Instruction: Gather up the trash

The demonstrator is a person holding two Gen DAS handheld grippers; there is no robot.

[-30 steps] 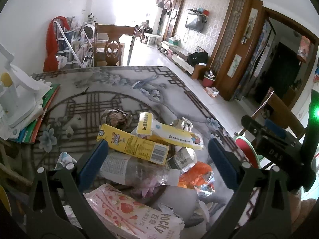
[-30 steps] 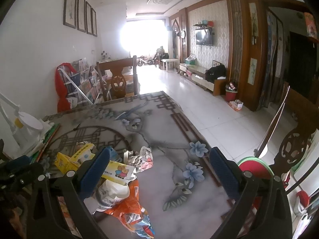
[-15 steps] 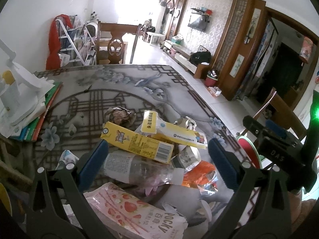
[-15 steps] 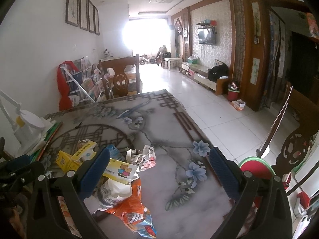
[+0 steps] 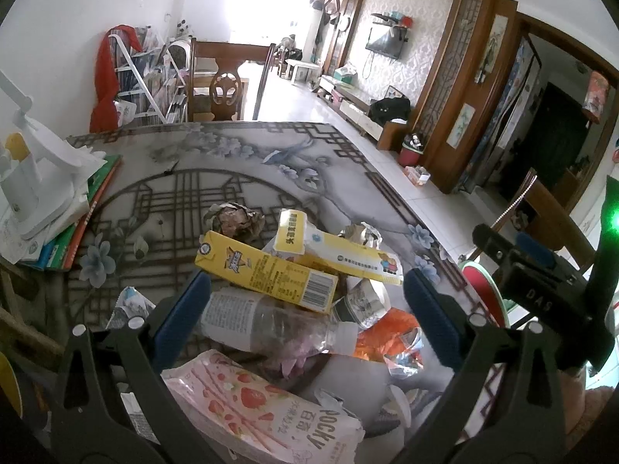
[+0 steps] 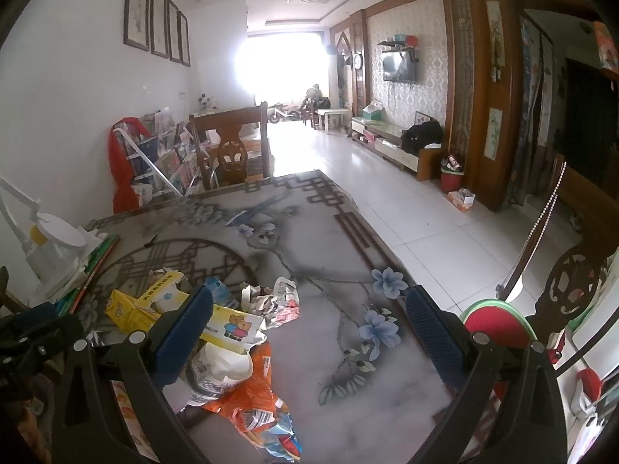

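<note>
Approach step: left tool (image 5: 307, 305), jaws apart, poised over the plastic bottle (image 5: 271, 319) low in frame; right tool (image 6: 309, 330) likewise apart, empty; next, lower and clamp.

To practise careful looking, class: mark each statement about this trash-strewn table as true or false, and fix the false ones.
1. Both grippers are open. True: the left gripper and the right gripper each hold nothing.
2. The yellow carton lies on top of the clear plastic bottle. True.
3. The pink Pocky packet sits at the far end of the table. False: it is nearest the left camera.
4. The orange wrapper is in the red bin. False: it lies on the table.
</note>
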